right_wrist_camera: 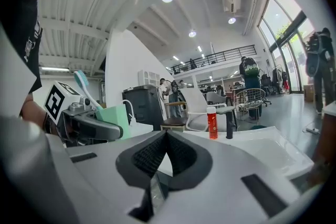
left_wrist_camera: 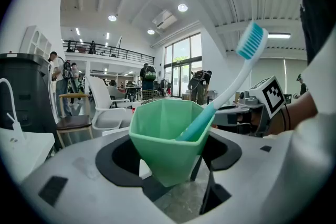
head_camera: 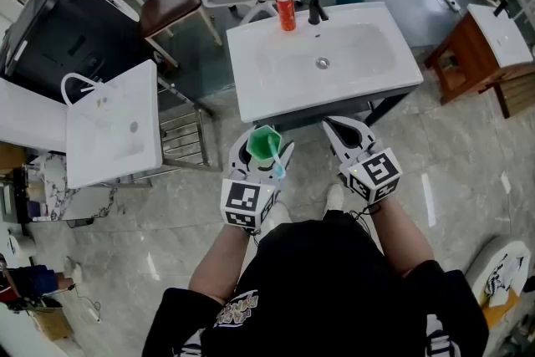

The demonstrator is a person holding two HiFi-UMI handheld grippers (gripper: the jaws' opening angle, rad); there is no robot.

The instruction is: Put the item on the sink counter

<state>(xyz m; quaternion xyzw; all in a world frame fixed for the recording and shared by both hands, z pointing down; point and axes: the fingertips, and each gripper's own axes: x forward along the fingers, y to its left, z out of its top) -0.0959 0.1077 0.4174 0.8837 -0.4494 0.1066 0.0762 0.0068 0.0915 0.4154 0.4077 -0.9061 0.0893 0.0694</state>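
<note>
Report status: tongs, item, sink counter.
Left tongs shut on green cup, toothbrush inside. Right tongs shut, empty. Cup not yet on sink counter; bottle and tap at its back.

Left gripper (head_camera: 264,148) wide on cup (head_camera: 262,141); right gripper (head_camera: 334,128) — jaws together

No print seems legible, even on the bottle (head_camera: 286,8).

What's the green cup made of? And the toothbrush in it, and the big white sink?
The green cup looks like plastic: matte, evenly coloured, with thin faceted walls. The toothbrush seems plastic too, with a smooth handle fading from white to teal and teal bristles, probably nylon. The sink looks like glazed ceramic, glossy and white, though it could be moulded resin.
</note>
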